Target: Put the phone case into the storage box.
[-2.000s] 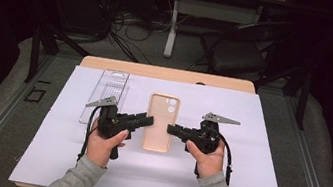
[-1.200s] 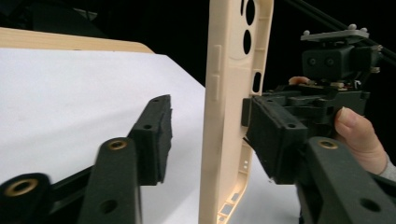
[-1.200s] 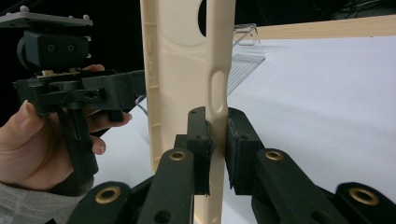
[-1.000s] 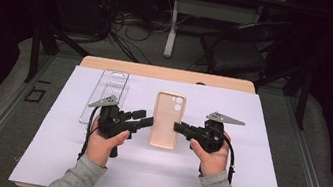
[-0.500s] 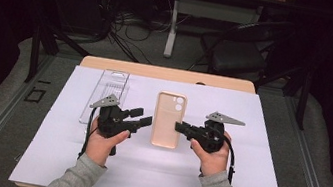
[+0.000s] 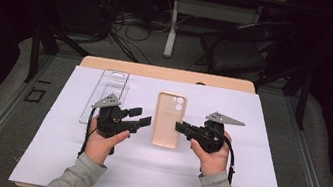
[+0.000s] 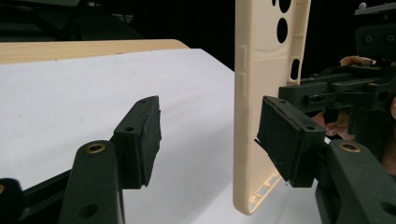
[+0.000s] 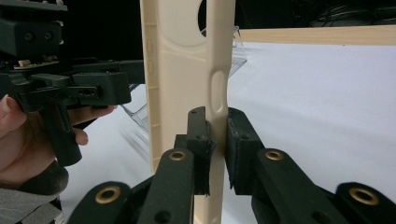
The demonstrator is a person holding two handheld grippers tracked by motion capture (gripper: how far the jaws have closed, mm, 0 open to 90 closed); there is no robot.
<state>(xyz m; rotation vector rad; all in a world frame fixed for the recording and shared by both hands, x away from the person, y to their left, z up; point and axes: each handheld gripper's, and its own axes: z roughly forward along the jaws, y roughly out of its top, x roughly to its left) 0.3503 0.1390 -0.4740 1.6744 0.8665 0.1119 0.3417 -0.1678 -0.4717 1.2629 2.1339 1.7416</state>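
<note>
Phone case (image 6: 168,119) pinched by our R gripper (image 6: 180,126), mid-tabletop.
We see R jaws clamped on its side wall; L gripper (image 6: 143,117) jaws open, case edge not between them. Looks light, thin, flexy, smooth plastic – we'd grip the rim, not the flat back.

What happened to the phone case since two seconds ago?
The right gripper, shut on the phone case, carried it a little up and right, away from the left gripper, whose open jaws have just been widening beside the case. The clear case stayed put.
</note>
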